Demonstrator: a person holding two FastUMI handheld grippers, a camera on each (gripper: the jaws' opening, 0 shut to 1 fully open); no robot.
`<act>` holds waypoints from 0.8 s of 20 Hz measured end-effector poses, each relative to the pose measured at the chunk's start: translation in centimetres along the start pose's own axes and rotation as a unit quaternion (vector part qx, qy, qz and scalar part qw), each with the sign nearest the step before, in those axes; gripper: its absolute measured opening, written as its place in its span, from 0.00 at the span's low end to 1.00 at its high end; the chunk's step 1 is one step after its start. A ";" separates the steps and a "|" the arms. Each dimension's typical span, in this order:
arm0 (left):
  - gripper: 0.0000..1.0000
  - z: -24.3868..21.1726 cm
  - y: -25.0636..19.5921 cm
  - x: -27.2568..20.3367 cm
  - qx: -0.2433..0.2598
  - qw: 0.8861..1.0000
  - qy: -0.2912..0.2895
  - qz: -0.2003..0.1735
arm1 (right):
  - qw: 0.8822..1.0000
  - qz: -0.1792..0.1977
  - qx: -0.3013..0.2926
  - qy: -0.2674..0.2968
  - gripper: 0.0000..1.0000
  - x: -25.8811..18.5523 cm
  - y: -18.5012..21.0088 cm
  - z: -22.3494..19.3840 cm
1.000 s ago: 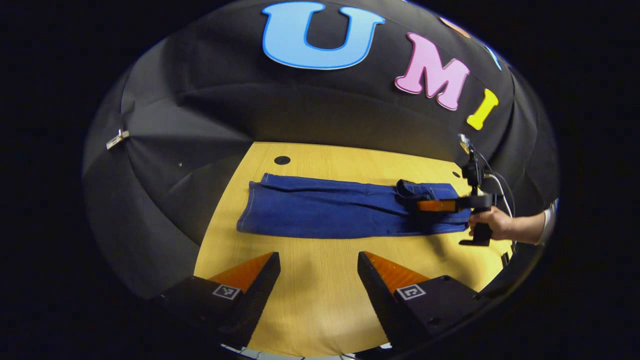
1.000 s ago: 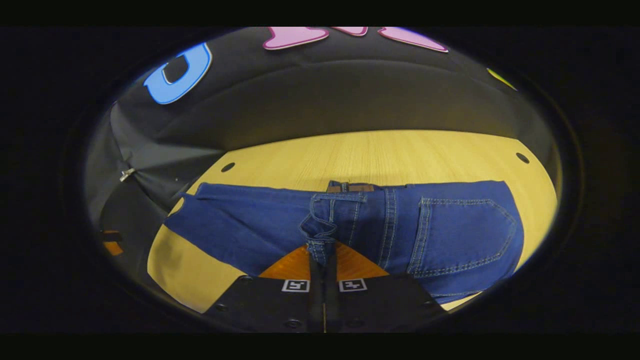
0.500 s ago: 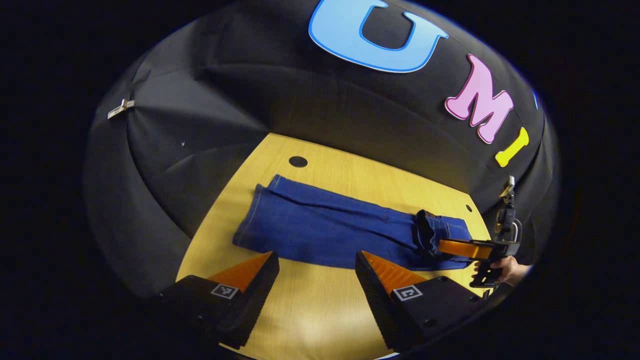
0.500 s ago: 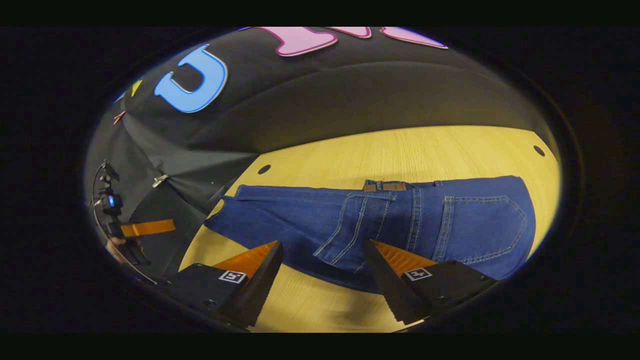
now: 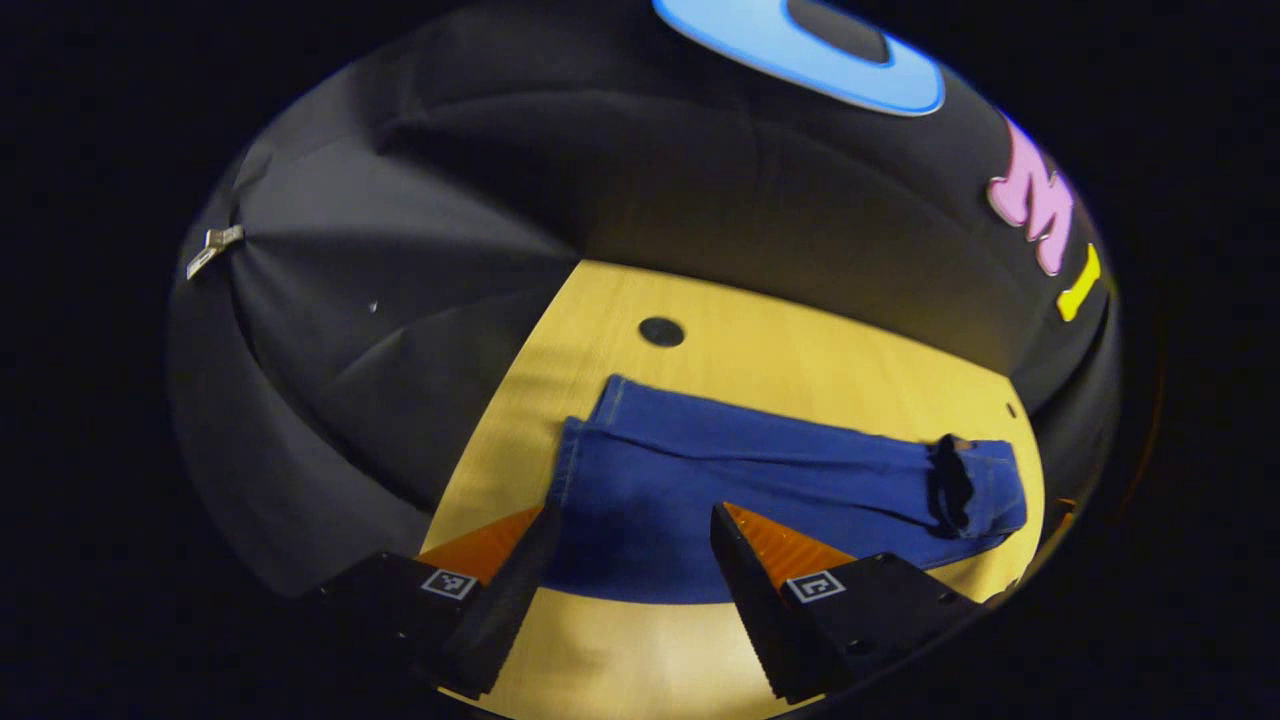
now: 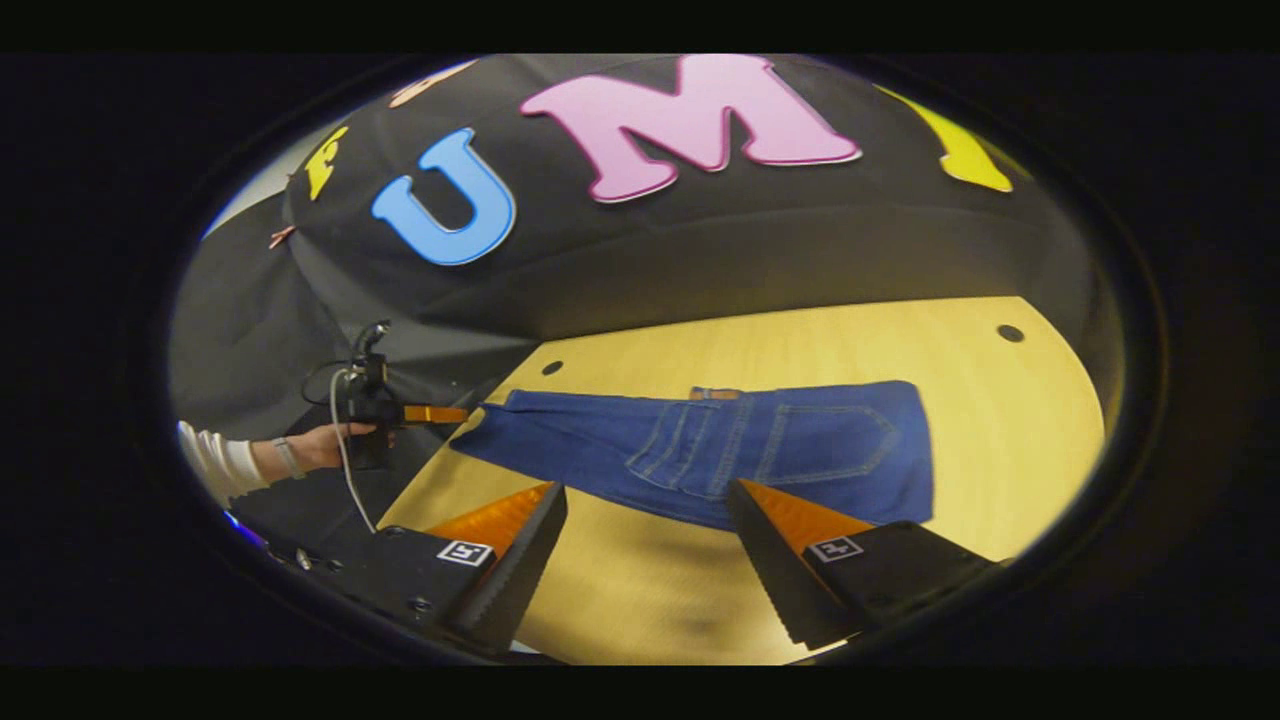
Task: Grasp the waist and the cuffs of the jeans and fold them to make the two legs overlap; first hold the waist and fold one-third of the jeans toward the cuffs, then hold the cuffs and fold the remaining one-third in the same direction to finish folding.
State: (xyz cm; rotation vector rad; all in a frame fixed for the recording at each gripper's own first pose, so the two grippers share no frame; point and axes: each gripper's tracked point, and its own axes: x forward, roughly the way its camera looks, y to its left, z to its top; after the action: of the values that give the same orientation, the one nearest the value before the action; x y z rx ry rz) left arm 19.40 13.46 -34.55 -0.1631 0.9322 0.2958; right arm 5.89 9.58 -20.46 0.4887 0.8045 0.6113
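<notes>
Square black-and-white marker tiles on both black finger bases of the right gripper (image 6: 645, 510), round screws, white sleeve (image 6: 222, 465), wristband, white cable below the hand (image 6: 325, 445).

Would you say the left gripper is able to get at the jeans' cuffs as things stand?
Probably yes: the left gripper is open, the cuffs lie flat on the table just ahead of its jaws, and nothing lies between.

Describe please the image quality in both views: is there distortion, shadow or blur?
Left gripper view: fisheye bends the table edge; the jeans look sharp, and a soft shadow lies near the left hand-held gripper. Right gripper view: the same curving; a blurred shadow lies on the wood near the right hand-held gripper, and the jeans are slightly soft.
</notes>
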 end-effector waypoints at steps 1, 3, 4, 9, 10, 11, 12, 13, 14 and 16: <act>0.96 -0.7 1.2 0.9 0.006 1.000 0.017 0.017 | 1.000 -0.016 0.010 0.004 0.99 -0.8 -1.6 -0.3; 0.96 -1.6 1.9 2.6 0.004 0.999 0.043 0.026 | 0.998 -0.052 0.029 0.015 0.98 -2.3 -4.8 -1.3; 0.96 -2.4 1.9 3.4 0.001 0.998 0.056 0.026 | 0.997 -0.063 0.038 0.014 0.98 -3.1 -5.9 -1.4; 0.87 -3.5 1.2 4.5 0.018 0.997 0.077 0.023 | 0.995 -0.080 0.045 0.031 0.98 -4.6 -7.9 -2.3; 0.85 -3.2 0.9 4.1 0.017 0.997 0.070 0.014 | 0.996 -0.076 0.045 0.030 0.98 -4.5 -7.6 -2.1; 0.76 -3.1 0.3 3.3 0.017 0.998 0.066 0.014 | 0.996 -0.071 0.047 0.028 0.98 -4.7 -7.8 -2.1; 0.67 -3.3 -0.3 4.2 0.016 0.998 0.066 0.006 | 0.996 -0.067 0.048 0.027 0.98 -4.7 -7.8 -2.1; 0.52 -3.3 -0.7 4.2 0.013 0.998 0.061 0.004 | 0.996 -0.065 0.050 0.027 0.98 -4.8 -7.8 -2.1; 0.37 -3.1 -0.7 4.2 0.001 0.998 0.055 0.013 | 0.996 -0.063 0.052 0.029 0.98 -4.8 -7.8 -2.1; 0.19 -3.0 -0.9 4.3 -0.019 0.998 0.046 0.036 | 0.996 -0.061 0.053 0.030 0.98 -4.8 -7.6 -1.9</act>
State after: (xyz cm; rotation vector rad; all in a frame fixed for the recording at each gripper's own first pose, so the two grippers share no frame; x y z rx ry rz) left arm 19.81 12.58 -39.73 -0.1791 1.0250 0.3756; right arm 4.17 1.13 -23.83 0.5170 0.9203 0.4741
